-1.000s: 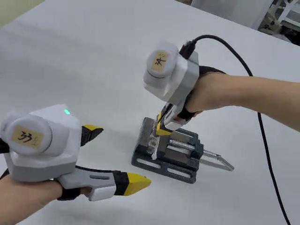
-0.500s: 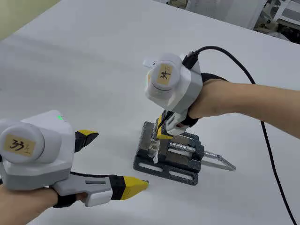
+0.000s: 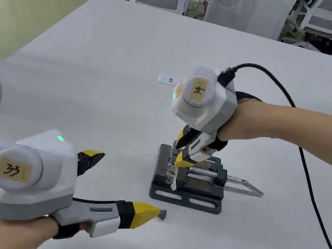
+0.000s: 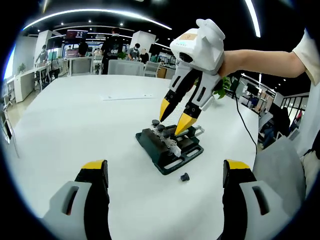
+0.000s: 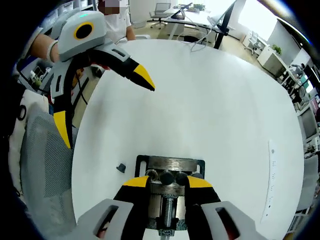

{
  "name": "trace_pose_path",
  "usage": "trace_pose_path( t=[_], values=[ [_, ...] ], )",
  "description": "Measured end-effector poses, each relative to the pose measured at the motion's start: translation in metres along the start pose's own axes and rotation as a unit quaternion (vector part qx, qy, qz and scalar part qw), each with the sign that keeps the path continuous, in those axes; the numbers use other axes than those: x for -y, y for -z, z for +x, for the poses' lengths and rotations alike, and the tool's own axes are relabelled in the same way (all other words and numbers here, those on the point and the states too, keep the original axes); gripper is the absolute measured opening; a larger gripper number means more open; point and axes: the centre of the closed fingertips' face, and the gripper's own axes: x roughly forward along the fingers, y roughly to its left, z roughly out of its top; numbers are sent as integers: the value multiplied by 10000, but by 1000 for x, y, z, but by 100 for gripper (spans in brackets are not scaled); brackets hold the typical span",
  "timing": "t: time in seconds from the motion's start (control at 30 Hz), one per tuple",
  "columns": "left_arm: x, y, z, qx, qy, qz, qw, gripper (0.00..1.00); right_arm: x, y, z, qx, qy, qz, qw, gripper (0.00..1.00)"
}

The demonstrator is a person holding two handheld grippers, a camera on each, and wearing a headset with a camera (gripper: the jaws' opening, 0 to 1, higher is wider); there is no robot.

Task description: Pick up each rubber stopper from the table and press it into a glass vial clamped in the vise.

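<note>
So the thing that matters right now is the loose stopper (image 3: 162,213). It's sitting on the white worktop (image 3: 104,78) just in front of the vise (image 3: 189,182), near the bottom middle of the head view. It's pretty much at the tip of the left gripper (image 3: 119,184)'s lower finger. In the left gripper view it's ahead of the fingers and inside the gap between them, a bit right of centre, with the vise just beyond it. The left fingers are wide apart and holding nothing. That's clearly the nearer hand, and I'd guess it only needs a short push forward and a small shift across to straddle it. The stopper is a small stub and I can't tell if it's standing up or lying on its side, so there's no long axis to line up with.

The right gripper (image 3: 181,155) hangs over the clamping end of the vise and points down. Its fingers are a little apart either side of the dark stopper tops (image 5: 166,176) already seated in there, not clamped on anything.

Compared with a second ago, the whole view has swung, so most of the shift is just the head moving. The real difference is that the loose stopper now peeks out past the yellow tip, and I couldn't make it out back then. The right gripper sits over about the same end of the vise as it did.
</note>
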Motion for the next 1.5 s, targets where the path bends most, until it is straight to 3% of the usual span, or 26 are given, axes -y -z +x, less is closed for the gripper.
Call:
trace_pose_path(
  t=[0.03,0.23,0.33,0.53,0.73,0.83,0.9,1.03,1.07,1.1,1.27,1.5],
  values=[
    [0,0,0,0,6,7,10000,95,-8,0,-2,104,-157,64,9998,27],
    [1,-3,-2,14,48,46,10000,96,-28,7,-6,510,-143,264,9982,44],
    [2,-3,-4,-20,79,114,9999,96,-40,10,-7,881,-77,565,9945,42],
    [7,-1,-5,-93,181,241,9995,97,-60,24,1,1076,-14,914,9900,38],
    [10,1,-5,-121,219,293,9993,96,-78,24,19,1271,31,1160,9851,30],
    [12,2,-7,-128,225,301,9992,96,-80,20,30,1384,229,1277,9818,27],
    [12,3,-8,-146,230,303,9992,96,-82,16,38,1565,409,1509,9752,25],
    [10,7,-11,-173,219,296,9992,96,-83,22,51,1540,804,1640,9710,20],
    [10,7,-12,-171,215,292,9992,96,-87,21,54,1594,755,1626,9708,19],
    [10,7,-12,-179,204,288,9992,96,-89,20,57,1683,752,1723,9677,19],
    [12,11,-14,-207,213,272,9992,96,-91,26,64,1657,811,1921,9639,14],
    [15,15,-14,-256,228,250,9991,96,-89,28,64,1623,809,1973,9634,11]
  ],
)
